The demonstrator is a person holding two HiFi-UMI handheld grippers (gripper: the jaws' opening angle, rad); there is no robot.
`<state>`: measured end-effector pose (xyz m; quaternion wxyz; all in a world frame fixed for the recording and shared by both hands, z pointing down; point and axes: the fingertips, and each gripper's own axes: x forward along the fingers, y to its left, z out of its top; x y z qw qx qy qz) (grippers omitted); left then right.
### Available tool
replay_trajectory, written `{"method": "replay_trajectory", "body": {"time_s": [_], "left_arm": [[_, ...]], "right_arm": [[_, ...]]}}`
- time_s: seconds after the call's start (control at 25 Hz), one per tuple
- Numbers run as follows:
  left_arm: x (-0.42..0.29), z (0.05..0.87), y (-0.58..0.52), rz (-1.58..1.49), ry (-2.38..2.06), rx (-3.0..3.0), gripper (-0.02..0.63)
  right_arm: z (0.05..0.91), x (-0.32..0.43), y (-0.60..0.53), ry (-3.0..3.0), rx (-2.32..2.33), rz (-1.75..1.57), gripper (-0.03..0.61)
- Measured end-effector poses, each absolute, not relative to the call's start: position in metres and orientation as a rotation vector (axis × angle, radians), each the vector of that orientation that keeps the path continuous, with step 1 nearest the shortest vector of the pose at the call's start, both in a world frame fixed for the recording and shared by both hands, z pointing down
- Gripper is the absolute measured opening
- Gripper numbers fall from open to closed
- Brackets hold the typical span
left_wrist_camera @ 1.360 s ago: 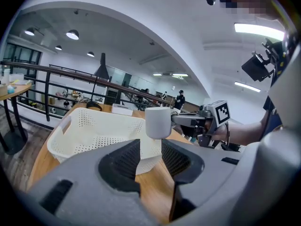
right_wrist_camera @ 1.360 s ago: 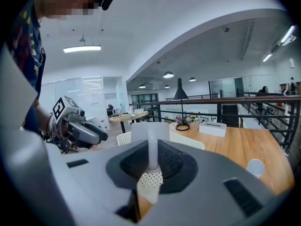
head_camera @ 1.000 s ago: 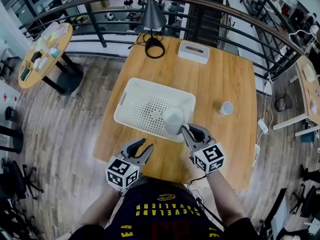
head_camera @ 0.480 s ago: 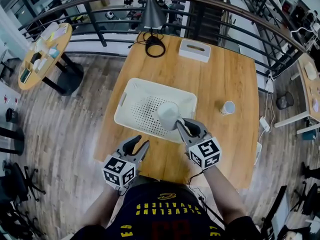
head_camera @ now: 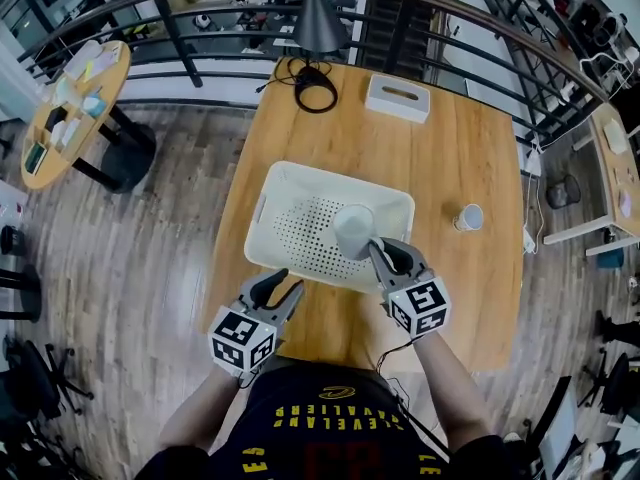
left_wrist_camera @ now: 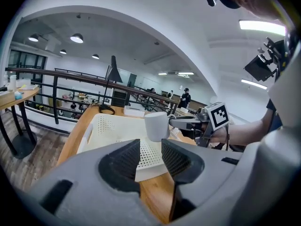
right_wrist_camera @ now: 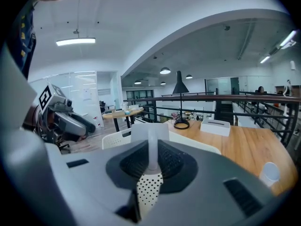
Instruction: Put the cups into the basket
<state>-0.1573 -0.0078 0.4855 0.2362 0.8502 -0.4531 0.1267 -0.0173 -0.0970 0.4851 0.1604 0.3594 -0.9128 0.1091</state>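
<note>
The right claw (head_camera: 375, 251) is almost closed, with one jaw inside and one outside the rim of a white cup (head_camera: 352, 230). In the right gripper view the thin cup wall (right_wrist_camera: 151, 140) stands upright between the pads. Gripping at the rim likely keeps the cup upright and leaves its base free, so it can be lowered straight in without the claw fouling the basket's walls. The cup hangs over the near right part of the white perforated basket (head_camera: 300, 230). From the left gripper view it appears to be above the basket floor rather than resting on it, so the release seems not yet due. The left claw (head_camera: 285, 283) has its jaws moderately apart with nothing between them. It hovers over the near edge of the table (head_camera: 450, 148), just short of the basket, probably waiting out of the way. A second cup (head_camera: 468, 217) stands on the table to the right of the basket, apart from it and yet to be collected.
</note>
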Motion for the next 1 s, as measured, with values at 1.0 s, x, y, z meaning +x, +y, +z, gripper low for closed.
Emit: {"method": "replay_trajectory", "body": {"time_s": [1.0], "left_arm": [[-0.228,0.492,-0.037,0.294,-1.149,2.319,0.144]], "right_arm": [[0.554,-0.072,-0.157,-2.418,0.983,0.326,0.044]]}}
